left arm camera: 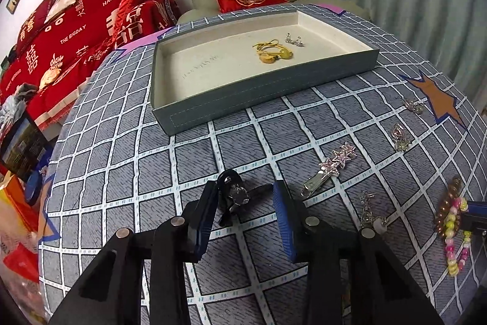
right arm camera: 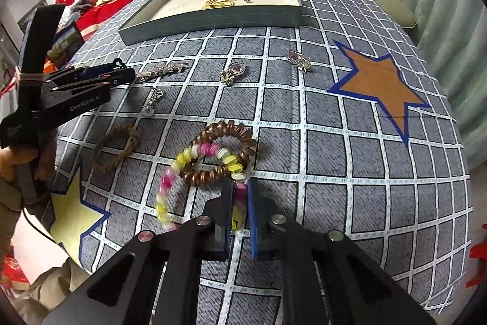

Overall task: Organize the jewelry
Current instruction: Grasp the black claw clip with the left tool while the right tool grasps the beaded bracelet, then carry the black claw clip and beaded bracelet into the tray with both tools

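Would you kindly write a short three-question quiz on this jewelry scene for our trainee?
1. True or false: the tray is empty.
2. What is the right gripper shut on? A) brown coil hair tie B) pink and yellow beaded bracelet C) star hair clip
3. What lies between the left gripper's fingers?

Key:
1. False: gold jewelry and a silver piece lie inside.
2. B, the pink and yellow beaded bracelet.
3. A black hair clip, not yet gripped.
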{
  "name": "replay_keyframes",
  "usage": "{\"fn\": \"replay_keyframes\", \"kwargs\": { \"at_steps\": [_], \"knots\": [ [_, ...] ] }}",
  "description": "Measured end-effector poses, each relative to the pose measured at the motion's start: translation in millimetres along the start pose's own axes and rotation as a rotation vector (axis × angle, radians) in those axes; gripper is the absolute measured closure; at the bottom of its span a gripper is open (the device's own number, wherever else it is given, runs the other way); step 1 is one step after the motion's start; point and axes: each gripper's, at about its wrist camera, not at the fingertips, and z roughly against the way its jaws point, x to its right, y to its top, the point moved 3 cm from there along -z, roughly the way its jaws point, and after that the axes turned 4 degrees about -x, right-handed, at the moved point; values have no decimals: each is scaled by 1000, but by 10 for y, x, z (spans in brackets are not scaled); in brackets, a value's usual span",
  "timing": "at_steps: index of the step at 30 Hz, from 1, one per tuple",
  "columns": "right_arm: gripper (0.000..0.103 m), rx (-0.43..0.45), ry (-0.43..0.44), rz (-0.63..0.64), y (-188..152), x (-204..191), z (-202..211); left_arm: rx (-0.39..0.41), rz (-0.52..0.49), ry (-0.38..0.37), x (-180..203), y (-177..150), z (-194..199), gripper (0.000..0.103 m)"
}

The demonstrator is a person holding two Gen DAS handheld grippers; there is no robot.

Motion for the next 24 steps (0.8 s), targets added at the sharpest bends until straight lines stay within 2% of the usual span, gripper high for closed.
{"fn": "replay_keyframes", "kwargs": {
  "at_steps": [14, 24],
  "knots": [
    [93, 122, 126, -46, 194, 150, 356, 52, 135, -18, -191, -34, 324, 56],
    [93, 185, 203, -38, 542, 189, 536, 88, 193, -5, -197, 39, 657, 56]
  ]
}}
